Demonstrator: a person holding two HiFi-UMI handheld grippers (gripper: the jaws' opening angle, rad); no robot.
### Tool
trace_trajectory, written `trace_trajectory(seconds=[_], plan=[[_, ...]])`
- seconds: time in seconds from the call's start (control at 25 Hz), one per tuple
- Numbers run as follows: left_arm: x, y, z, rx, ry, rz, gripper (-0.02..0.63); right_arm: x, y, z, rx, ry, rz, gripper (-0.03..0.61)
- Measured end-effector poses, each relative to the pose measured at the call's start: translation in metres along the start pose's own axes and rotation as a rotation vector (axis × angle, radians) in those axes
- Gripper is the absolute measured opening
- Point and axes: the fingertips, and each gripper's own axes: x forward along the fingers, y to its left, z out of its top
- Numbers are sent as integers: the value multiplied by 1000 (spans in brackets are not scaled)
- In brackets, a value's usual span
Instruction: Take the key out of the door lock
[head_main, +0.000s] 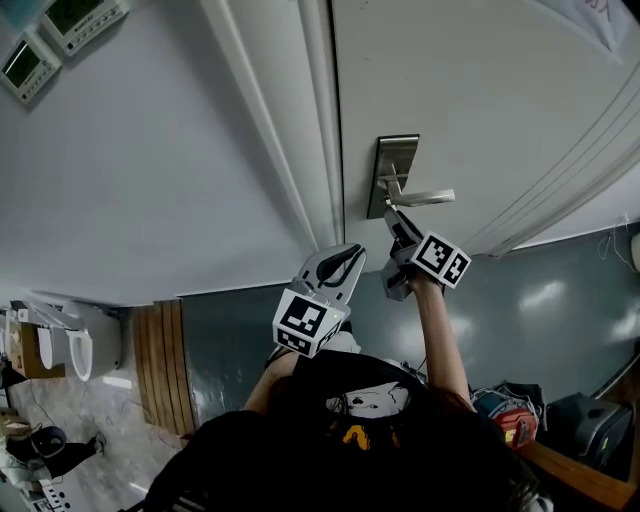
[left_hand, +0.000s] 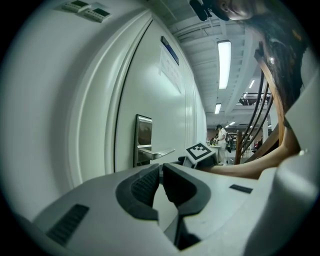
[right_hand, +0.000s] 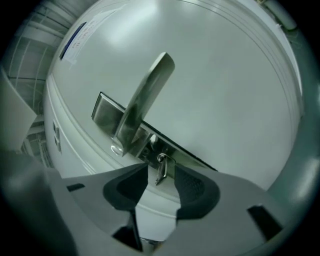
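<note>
A white door (head_main: 480, 100) carries a steel lock plate (head_main: 395, 160) with a lever handle (head_main: 425, 198). In the right gripper view a small metal key (right_hand: 160, 172) on a wire ring hangs out of the lock, just under the handle (right_hand: 145, 100). My right gripper (head_main: 393, 216) is up at the plate. Its jaws stand open on either side of the key, and the pads (right_hand: 192, 187) do not press on it. My left gripper (head_main: 345, 260) hangs lower and to the left, away from the door. Its pads (left_hand: 145, 185) meet at the tips with nothing between them.
The door frame (head_main: 280, 130) runs to the left of the lock, with wall control panels (head_main: 60, 35) at the upper left. Wooden slats (head_main: 165, 360) and bags (head_main: 510, 420) lie on the floor below. A person (left_hand: 221, 142) stands far down the hall.
</note>
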Motion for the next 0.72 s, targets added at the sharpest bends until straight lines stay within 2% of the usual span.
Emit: trace_trajectory(seconds=[0.12, 0.36, 0.6, 0.72], plan=[[3, 7, -1, -4, 2, 3, 30, 9, -4, 0, 57, -14, 9, 145], [4, 16, -2, -9, 2, 9, 31, 17, -3, 2, 120, -43, 54, 55], [4, 22, -4, -13, 11, 16, 31, 15, -6, 2, 284, -84, 105, 35], [4, 22, -5, -13, 12, 14, 31, 15, -7, 2, 325, -87, 107, 31]])
